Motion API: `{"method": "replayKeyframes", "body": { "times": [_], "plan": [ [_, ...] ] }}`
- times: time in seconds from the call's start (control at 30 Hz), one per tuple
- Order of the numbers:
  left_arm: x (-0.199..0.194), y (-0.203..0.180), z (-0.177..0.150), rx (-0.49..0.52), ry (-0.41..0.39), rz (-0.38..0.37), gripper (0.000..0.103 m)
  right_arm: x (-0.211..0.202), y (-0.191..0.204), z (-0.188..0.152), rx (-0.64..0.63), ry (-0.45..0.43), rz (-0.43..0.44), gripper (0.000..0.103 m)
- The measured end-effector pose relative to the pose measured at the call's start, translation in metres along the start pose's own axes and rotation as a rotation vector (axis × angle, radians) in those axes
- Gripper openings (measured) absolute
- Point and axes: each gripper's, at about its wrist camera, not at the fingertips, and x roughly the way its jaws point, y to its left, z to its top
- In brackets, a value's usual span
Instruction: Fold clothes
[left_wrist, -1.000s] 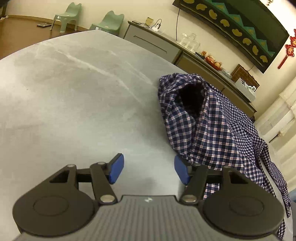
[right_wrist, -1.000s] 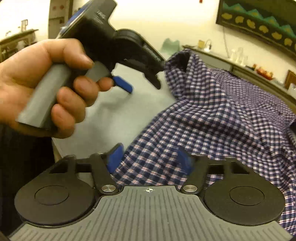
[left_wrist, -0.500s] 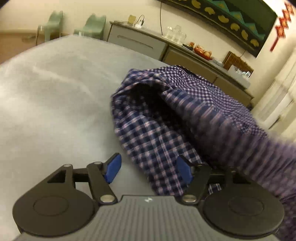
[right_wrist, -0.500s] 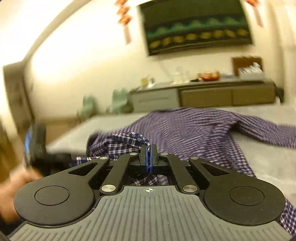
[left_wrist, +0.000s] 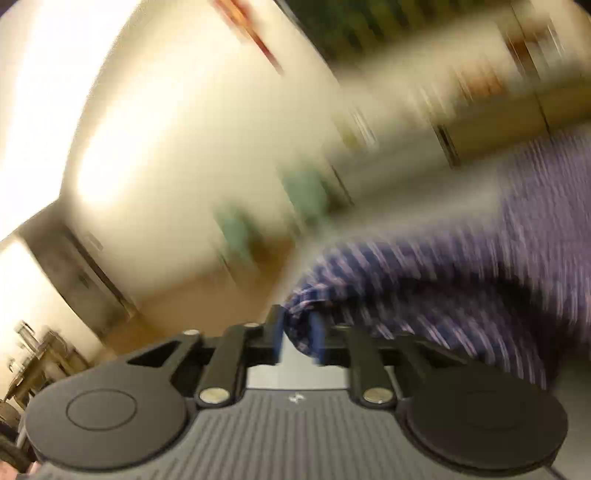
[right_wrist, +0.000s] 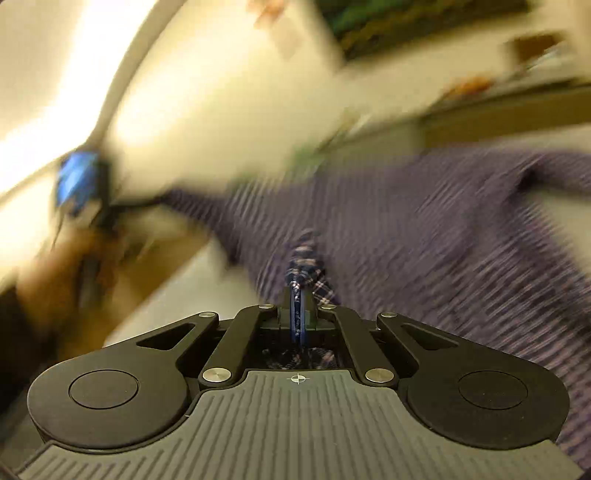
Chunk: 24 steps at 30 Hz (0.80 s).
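Observation:
A blue and white checked shirt (left_wrist: 461, 280) fills the right of the blurred left wrist view. My left gripper (left_wrist: 298, 338) has its blue pads close together with a bunched edge of the shirt pinched between them. In the right wrist view the shirt (right_wrist: 424, 229) spreads across the grey table (right_wrist: 177, 295). My right gripper (right_wrist: 297, 317) is shut on a fold of the shirt. The left gripper (right_wrist: 79, 184) shows as a blurred blue and black shape at the far left of that view, raised above the table.
Both views are heavily motion-blurred. A pale wall, a long sideboard (right_wrist: 498, 114) and green chairs (left_wrist: 303, 192) stand behind the table. A wooden floor (left_wrist: 207, 299) lies beyond the table's edge.
My left gripper went from open beside the shirt to shut on its edge and swung upward. My right gripper stays shut on the shirt and moves fast with it.

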Motion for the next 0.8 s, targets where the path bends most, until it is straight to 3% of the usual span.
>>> {"method": "replayKeyframes", "body": {
  "times": [0.07,0.1,0.13,0.2,0.33,0.37,0.43,0.5,0.63,0.7,0.8],
  "plan": [
    [0.018,0.006,-0.031,-0.057,0.126,-0.123,0.033,0.03,0.022,-0.021,-0.092,0.142,0.02,0.014],
    [0.018,0.012,-0.041,-0.12,0.136,-0.145,0.034,0.038,0.03,-0.03,-0.134,0.174,0.005,0.024],
    [0.019,0.018,-0.051,-0.183,0.144,-0.167,0.037,0.041,0.034,-0.034,-0.164,0.185,0.0,0.028],
    [0.015,0.031,-0.056,-0.299,0.136,-0.192,0.04,0.029,0.03,-0.025,-0.167,0.149,0.008,0.038],
    [0.006,0.054,-0.043,-0.457,0.076,-0.259,0.04,-0.031,-0.011,0.03,-0.059,-0.012,-0.014,0.059],
    [0.005,0.056,-0.033,-0.459,0.047,-0.277,0.041,-0.044,-0.024,0.047,-0.049,-0.03,-0.056,0.063],
    [0.004,0.056,-0.013,-0.451,0.001,-0.302,0.052,-0.055,-0.055,0.089,-0.063,-0.043,-0.2,0.08],
    [0.011,0.048,0.005,-0.421,-0.015,-0.306,0.053,-0.048,-0.095,0.128,-0.098,-0.031,-0.337,0.086],
    [0.044,-0.006,0.046,-0.288,0.002,-0.339,0.053,0.012,-0.197,0.188,-0.211,0.05,-0.593,0.086],
    [0.066,-0.037,0.064,-0.214,0.023,-0.352,0.053,0.044,-0.237,0.203,-0.234,0.078,-0.649,0.085],
    [0.107,-0.082,0.082,-0.103,0.087,-0.322,0.049,0.089,-0.285,0.209,-0.221,0.139,-0.671,0.072]
  ]
}}
